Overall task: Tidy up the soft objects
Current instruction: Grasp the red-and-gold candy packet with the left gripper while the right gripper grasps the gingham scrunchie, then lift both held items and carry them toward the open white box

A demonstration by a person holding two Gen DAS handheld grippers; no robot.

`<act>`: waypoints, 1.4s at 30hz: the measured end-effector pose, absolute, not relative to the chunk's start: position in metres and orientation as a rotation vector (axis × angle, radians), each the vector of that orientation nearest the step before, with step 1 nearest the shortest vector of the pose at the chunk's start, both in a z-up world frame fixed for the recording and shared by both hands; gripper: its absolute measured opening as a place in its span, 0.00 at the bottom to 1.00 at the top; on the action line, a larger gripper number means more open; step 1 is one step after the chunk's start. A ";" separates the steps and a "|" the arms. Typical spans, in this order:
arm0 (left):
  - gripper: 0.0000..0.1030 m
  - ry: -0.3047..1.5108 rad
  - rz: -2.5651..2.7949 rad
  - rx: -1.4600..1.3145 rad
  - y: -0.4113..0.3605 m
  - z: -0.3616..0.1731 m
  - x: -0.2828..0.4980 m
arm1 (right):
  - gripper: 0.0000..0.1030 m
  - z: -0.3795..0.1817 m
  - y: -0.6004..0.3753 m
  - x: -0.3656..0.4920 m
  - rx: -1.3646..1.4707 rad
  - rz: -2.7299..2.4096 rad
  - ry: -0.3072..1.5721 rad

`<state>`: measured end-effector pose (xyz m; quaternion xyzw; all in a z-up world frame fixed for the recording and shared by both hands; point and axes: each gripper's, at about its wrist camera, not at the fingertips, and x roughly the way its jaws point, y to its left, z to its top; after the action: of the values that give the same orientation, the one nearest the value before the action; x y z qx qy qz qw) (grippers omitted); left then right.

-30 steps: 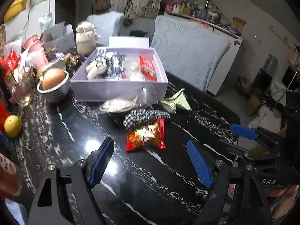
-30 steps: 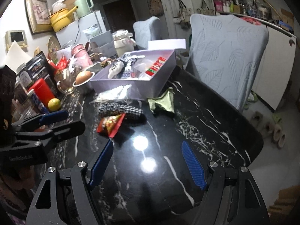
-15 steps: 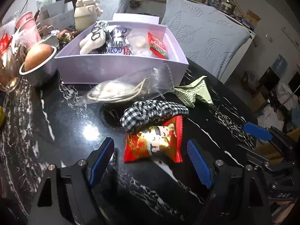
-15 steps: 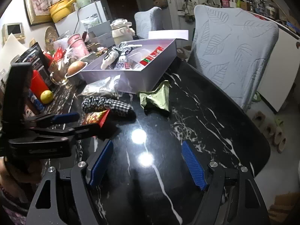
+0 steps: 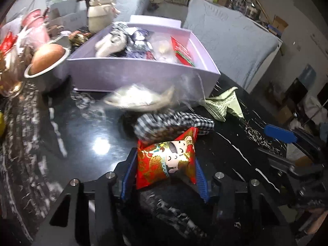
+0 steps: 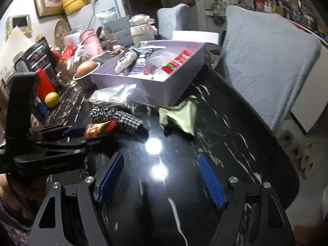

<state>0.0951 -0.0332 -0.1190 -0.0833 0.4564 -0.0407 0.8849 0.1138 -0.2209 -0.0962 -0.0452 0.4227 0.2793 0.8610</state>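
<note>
My left gripper (image 5: 165, 174) is shut on a red cartoon-print soft pouch (image 5: 167, 161), which also shows in the right wrist view (image 6: 99, 126). A black-and-white checked cloth piece (image 5: 172, 123) lies just beyond it, touching it. A clear plastic bag (image 5: 143, 98) with pale contents and a folded green cloth (image 5: 224, 105) lie in front of the lilac box (image 5: 141, 75), which holds several soft items. My right gripper (image 6: 161, 176) is open and empty over bare black marble table (image 6: 225, 127).
A metal bowl (image 5: 48, 63) with a brown round thing, jars and packets crowd the table's left side. A yellow fruit (image 6: 51, 99) and a red bottle (image 6: 45, 85) stand at the left. Grey padded chairs (image 6: 266, 61) stand behind the table.
My left gripper moved forward and closed on the red pouch, which lay free on the table before. The right gripper stayed open and barely moved.
</note>
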 end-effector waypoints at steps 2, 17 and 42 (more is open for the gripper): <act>0.49 0.934 -0.074 -0.176 -0.027 -0.113 0.088 | 0.74 -0.095 -0.212 0.118 -0.115 0.608 0.879; 0.49 0.904 0.069 -0.246 0.036 -0.107 0.064 | 0.74 -0.111 -0.141 0.159 -0.241 0.773 0.927; 0.49 0.907 0.001 -0.275 0.027 -0.108 0.044 | 0.19 -0.112 -0.159 0.100 -0.221 0.708 0.959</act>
<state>0.0443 0.0266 -0.1076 -0.1324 0.4367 0.0003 0.8898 0.0997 -0.1593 -0.1116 -0.1038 0.4508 0.3325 0.8218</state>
